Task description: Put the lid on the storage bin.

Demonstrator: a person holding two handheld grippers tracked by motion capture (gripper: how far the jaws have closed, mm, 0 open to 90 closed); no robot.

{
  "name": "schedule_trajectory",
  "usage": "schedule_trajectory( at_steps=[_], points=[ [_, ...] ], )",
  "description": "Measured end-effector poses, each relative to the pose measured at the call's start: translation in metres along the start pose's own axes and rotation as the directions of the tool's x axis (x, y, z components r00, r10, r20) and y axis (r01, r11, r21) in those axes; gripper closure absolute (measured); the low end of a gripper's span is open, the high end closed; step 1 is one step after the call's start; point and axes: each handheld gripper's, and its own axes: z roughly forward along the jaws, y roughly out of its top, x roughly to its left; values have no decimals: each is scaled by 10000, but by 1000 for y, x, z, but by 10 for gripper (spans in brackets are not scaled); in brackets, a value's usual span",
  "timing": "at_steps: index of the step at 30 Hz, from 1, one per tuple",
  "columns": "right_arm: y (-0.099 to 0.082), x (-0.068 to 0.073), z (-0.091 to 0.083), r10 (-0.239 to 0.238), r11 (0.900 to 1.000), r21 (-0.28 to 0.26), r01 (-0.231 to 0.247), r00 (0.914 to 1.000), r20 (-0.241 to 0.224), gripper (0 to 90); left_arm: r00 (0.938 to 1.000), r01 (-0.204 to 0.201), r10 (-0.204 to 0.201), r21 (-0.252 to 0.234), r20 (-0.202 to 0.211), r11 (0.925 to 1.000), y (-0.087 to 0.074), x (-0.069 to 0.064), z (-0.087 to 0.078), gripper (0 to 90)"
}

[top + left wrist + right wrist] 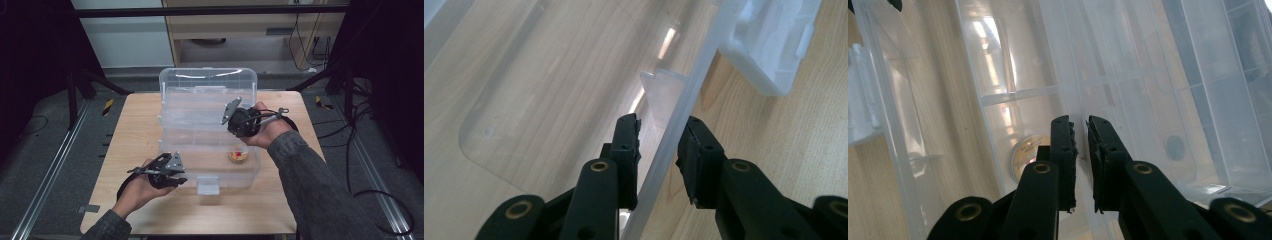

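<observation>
**Clear storage box gripped at two walls, tray about to be handled**

A clear plastic storage box (207,135) is seen at the middle of the bench (140,130), with its lid raised toward the far edge and its white latch (207,185) facing the near edge. Its long axis runs parallel to the near edge.

The left gripper (659,150) is placed at the box's near-left corner. In the left gripper view its jaws are seen partly open astride the front wall (684,105), one jaw inside the box and one outside; whether the pads press on it cannot be told.

The right gripper (1080,132) is held over the box's right half, and its jaws are nearly shut on a thin clear partition of the inner tray (1068,65). That partition lies straight ahead between the jaws, running away from them. The right hand is judged the nearer to the tray, so a lift or shift of it would fall to that hand, with the left steadying the box.

A small round yellow and red object (238,155) lies in the box near its right end. No brand, label or writing can be read.
</observation>
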Motion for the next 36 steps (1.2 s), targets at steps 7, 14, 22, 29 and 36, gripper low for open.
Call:
schedule_trajectory(
  at_steps=[7,14,22,29,36],
  points=[
    [-2,3,-1,-24,10000,-32,24,10000,-1,819,10000,42,-42,-74,4,10000,0,0,0,697],
    [-3,6,-2,-97,9999,-24,97,10000,4,817,9999,99,-99,-121,42,9999,-1,0,1,694],
    [-4,9,-2,-128,9999,-35,128,9999,-17,816,9999,156,-155,-186,76,9997,-1,0,2,692],
    [-5,12,-2,-86,9999,-111,86,10000,-42,815,9998,173,-171,-201,99,9996,-1,0,2,690],
    [-6,14,-3,-135,9998,-124,135,9999,-38,815,9998,173,-172,-202,56,9996,-1,0,2,686]
  ],
)
